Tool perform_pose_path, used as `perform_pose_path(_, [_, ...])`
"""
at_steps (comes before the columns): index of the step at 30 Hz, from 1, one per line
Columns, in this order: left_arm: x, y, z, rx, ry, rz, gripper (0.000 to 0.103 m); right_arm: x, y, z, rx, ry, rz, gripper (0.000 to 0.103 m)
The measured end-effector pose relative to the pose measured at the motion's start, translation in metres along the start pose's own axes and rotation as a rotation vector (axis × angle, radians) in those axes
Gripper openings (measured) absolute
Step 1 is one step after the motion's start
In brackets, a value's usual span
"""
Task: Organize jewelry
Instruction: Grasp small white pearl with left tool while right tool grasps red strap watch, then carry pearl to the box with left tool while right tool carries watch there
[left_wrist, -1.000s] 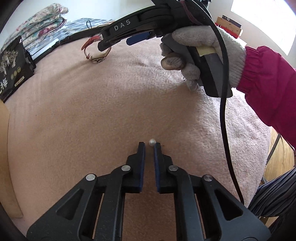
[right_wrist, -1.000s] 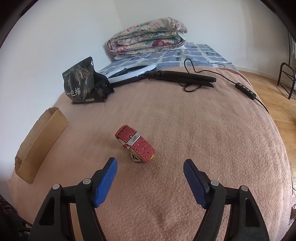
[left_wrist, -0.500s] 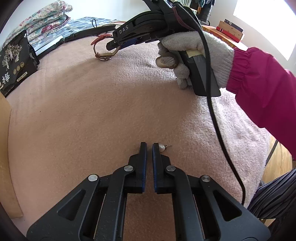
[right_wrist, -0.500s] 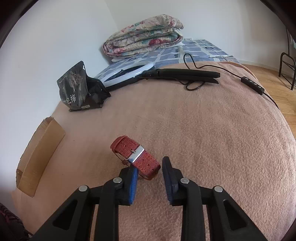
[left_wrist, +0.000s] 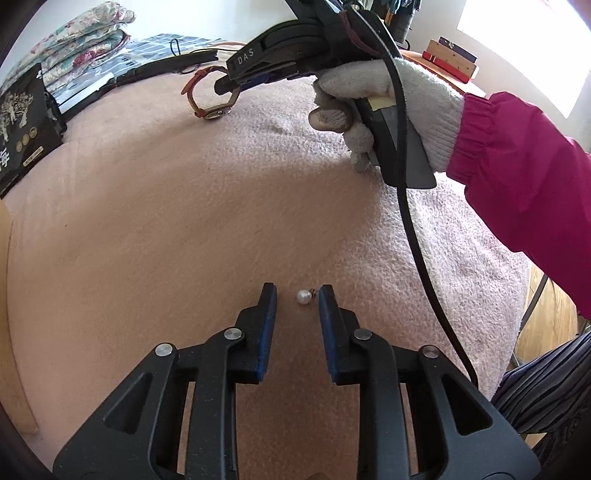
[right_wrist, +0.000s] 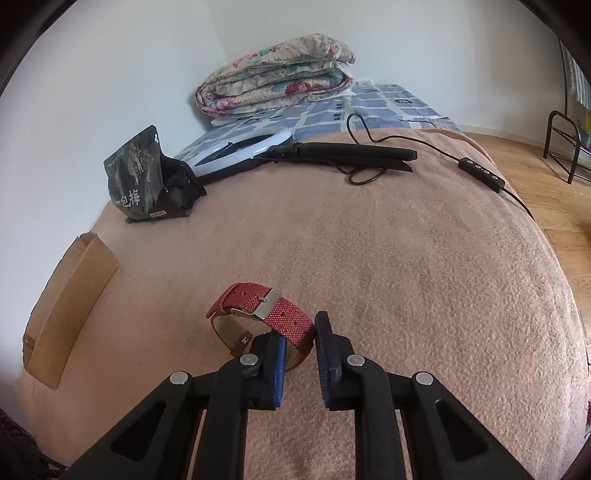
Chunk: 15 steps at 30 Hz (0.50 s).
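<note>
On the pink blanket, the pearl earring lies between the left hand-held gripper's narrowly parted jaws. The right hand-held gripper pinches the red watch by its strap; this 1-sided hold could let it slip.

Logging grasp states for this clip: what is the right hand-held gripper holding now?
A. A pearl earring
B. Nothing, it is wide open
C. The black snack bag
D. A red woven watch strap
D: in the right wrist view the right hand-held gripper has its blue pads closed on the red woven watch strap, lifted off the pink blanket.
</note>
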<state>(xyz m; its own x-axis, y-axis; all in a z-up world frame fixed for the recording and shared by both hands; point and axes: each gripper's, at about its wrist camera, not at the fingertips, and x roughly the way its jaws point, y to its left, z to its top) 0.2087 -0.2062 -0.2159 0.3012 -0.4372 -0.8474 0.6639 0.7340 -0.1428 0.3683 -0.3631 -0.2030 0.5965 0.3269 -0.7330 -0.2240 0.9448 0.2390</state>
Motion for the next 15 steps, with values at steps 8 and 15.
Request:
perform_pose_path(8, [0.007,0.001,0.005,0.022,-0.008,0.021,0.009,-0.006,-0.003,-0.001,0.0,-0.01,-0.022,0.01])
perform_pose_path(15, [-0.005,0.001,0.004,0.019,-0.032,0.039,0.008,-0.021,0.001,-0.002,-0.011,-0.035,-0.049,0.006])
